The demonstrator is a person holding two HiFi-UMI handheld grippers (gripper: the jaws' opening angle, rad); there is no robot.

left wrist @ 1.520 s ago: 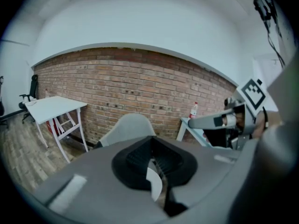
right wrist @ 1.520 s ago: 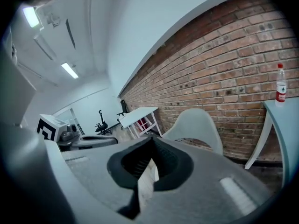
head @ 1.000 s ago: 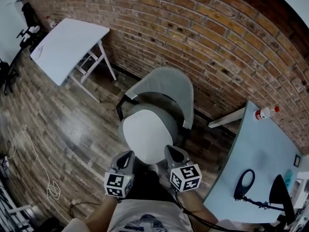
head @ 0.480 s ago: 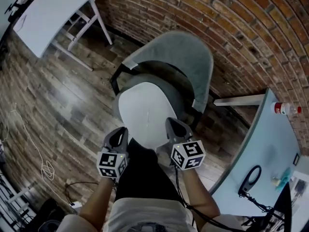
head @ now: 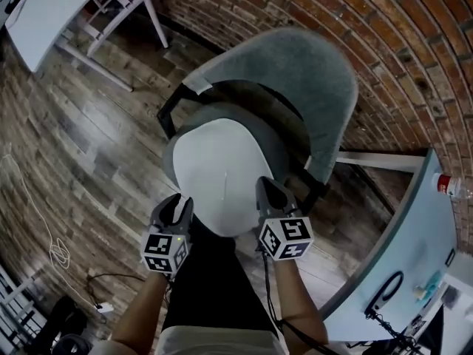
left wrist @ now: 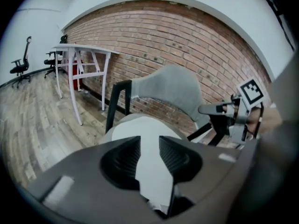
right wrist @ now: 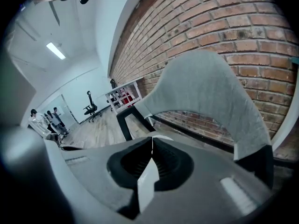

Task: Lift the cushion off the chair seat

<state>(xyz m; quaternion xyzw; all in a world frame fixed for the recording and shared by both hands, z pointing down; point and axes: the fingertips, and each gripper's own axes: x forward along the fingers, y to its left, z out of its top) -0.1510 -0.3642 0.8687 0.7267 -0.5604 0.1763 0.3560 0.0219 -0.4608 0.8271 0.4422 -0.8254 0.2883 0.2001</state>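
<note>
Head view: pale, rounded cushion (head: 218,176) lying flat on grey chair (head: 314,87)

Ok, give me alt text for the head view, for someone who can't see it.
From above, a white cushion lies on a grey chair by a brick wall, with the left gripper and right gripper at its near edge. The left's jaws have just been opening, nothing pinched between them; the right's are shut.
</note>
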